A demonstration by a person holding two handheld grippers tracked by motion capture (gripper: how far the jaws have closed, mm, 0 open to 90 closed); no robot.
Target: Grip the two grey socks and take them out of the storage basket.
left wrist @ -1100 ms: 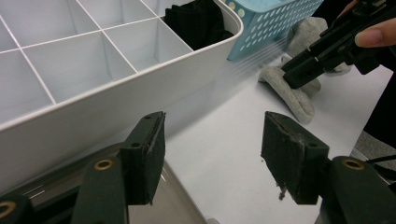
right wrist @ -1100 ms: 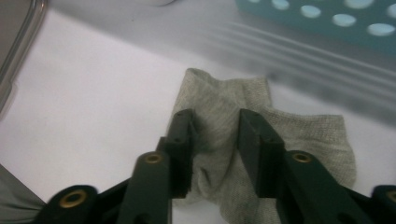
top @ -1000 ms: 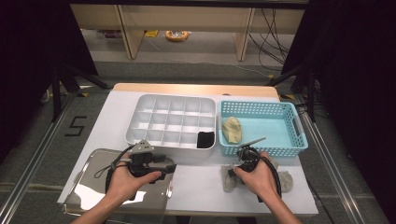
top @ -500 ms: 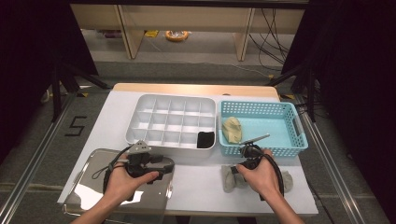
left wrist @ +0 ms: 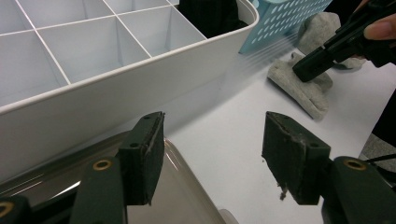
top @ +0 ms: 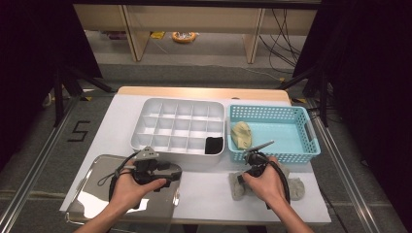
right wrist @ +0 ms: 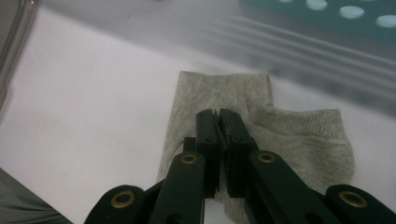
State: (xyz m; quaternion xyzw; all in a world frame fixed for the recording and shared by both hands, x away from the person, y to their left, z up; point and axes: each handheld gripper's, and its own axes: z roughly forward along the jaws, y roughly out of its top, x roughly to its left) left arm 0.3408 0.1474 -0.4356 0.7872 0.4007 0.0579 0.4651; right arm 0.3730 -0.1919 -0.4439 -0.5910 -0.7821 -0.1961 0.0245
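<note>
Right gripper (top: 248, 171) sits just in front of the blue basket (top: 301, 145) in the high view, on top of the grey socks (top: 238, 187) that lie on the white table (top: 204, 194) beside that basket. Its jaws have just been closing. The left gripper (top: 170, 172) rests over the metal tray (top: 92, 199), well to the left of the basket and just in front of the white divided organizer (top: 165, 128). A yellowish sock (top: 241, 135) lies inside the basket at its left end, and a black item (top: 214, 144) fills the organizer compartment nearest the basket.

From the left gripper view, the left gripper (left wrist: 210, 158) stands with its jaws wide apart and nothing between them, above the tray's rim (left wrist: 187, 186). The organizer's wall (left wrist: 116, 107) runs across in front of it. Beyond lies the basket's corner (left wrist: 280, 23), with the grey socks (left wrist: 303, 88) just beside it and the right gripper (left wrist: 322, 60) pressing down on them.

Seen from the right gripper view, the right gripper (right wrist: 218, 114) has its jaws drawn together on the grey socks (right wrist: 299, 140), pinching the fabric near the cuff. The basket's perforated wall (right wrist: 327, 14) lies close behind.
</note>
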